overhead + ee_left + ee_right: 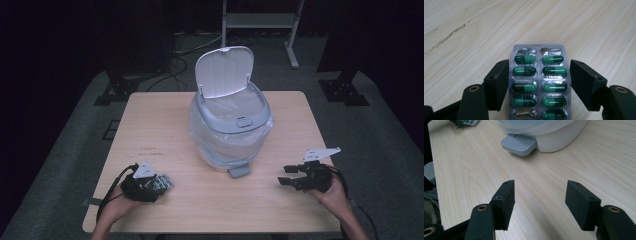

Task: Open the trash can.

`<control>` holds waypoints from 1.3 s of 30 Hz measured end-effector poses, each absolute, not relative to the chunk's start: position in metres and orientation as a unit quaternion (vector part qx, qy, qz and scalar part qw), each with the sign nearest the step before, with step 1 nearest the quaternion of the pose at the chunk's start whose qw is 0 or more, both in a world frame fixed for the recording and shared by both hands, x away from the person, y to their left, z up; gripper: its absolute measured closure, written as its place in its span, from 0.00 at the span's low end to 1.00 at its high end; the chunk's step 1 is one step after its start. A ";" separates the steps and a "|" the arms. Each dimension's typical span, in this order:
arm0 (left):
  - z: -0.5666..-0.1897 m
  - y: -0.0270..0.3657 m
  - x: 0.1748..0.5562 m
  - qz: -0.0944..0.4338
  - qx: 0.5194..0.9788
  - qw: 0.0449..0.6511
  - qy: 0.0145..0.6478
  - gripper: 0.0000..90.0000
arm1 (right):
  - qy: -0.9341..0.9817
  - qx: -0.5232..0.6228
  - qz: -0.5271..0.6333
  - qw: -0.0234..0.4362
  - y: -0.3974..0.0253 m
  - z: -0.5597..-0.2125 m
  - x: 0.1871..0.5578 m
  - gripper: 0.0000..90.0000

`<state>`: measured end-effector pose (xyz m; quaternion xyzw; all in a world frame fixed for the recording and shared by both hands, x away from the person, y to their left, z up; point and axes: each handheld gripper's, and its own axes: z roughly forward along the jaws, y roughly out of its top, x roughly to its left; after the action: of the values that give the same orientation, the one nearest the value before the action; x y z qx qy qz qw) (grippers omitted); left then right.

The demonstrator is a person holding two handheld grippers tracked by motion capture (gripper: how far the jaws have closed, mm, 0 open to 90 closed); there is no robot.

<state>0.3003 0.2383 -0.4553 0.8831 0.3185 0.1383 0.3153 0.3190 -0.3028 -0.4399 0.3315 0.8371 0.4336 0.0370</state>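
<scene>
A light wooden table (pixel 150 120) with rounded corners stands on a grey carpeted floor (pixel 390 135). Faint dark scuff marks cross its pale grain near the left side. Beyond the table the room falls into deep darkness. Black stand bases (pixel 344 90) rest on the carpet to either side, loose cables (pixel 176 65) trail between them, and a pale metal frame (pixel 260 22) rises at the back. Light falls from above, evenly across the tabletop.

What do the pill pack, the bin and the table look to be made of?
Pill pack: shiny silver foil with clear plastic bubbles, judging by the crinkled glints. Bin: smooth matte white and grey plastic, lined with a thin translucent bag. Table: pale wood-grain top, probably laminate, given its even sheen.
</scene>
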 end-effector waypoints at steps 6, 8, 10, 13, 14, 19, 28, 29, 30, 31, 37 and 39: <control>-0.446 0.238 0.301 0.137 0.888 0.308 0.312 0.37 | 0.836 0.330 0.436 0.038 -0.303 -0.439 0.320 0.43; -0.440 0.238 0.301 0.137 0.890 0.306 0.308 0.37 | 0.836 0.330 0.436 0.037 -0.302 -0.440 0.319 0.43; -0.435 0.238 0.302 0.136 0.892 0.305 0.304 0.37 | 0.837 0.329 0.435 0.038 -0.302 -0.440 0.319 0.43; -0.429 0.237 0.303 0.137 0.894 0.304 0.300 0.37 | 0.838 0.330 0.434 0.037 -0.302 -0.440 0.319 0.42; -0.427 0.237 0.303 0.137 0.894 0.304 0.300 0.37 | 0.837 0.331 0.434 0.037 -0.302 -0.440 0.319 0.42; -0.418 0.236 0.304 0.133 0.897 0.303 0.293 0.37 | 0.837 0.331 0.434 0.037 -0.303 -0.441 0.319 0.42; -0.400 0.235 0.306 0.128 0.901 0.303 0.284 0.37 | 0.839 0.331 0.430 0.033 -0.301 -0.442 0.318 0.42; -0.398 0.235 0.306 0.129 0.900 0.304 0.283 0.37 | 0.840 0.330 0.430 0.033 -0.301 -0.442 0.318 0.42; -0.396 0.234 0.306 0.129 0.901 0.304 0.282 0.37 | 0.840 0.330 0.430 0.033 -0.301 -0.443 0.318 0.42; -0.392 0.234 0.306 0.129 0.901 0.303 0.281 0.37 | 0.840 0.330 0.430 0.033 -0.301 -0.443 0.318 0.42; -0.375 0.233 0.308 0.129 0.903 0.304 0.275 0.37 | 0.840 0.329 0.430 0.034 -0.301 -0.442 0.318 0.42; -0.370 0.232 0.309 0.130 0.904 0.304 0.271 0.37 | 0.840 0.328 0.431 0.035 -0.301 -0.442 0.318 0.41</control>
<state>0.3091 0.2317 -0.3695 0.9038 0.2713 0.1296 0.3045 0.3184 -0.3006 -0.4422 0.3278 0.8400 0.4310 0.0346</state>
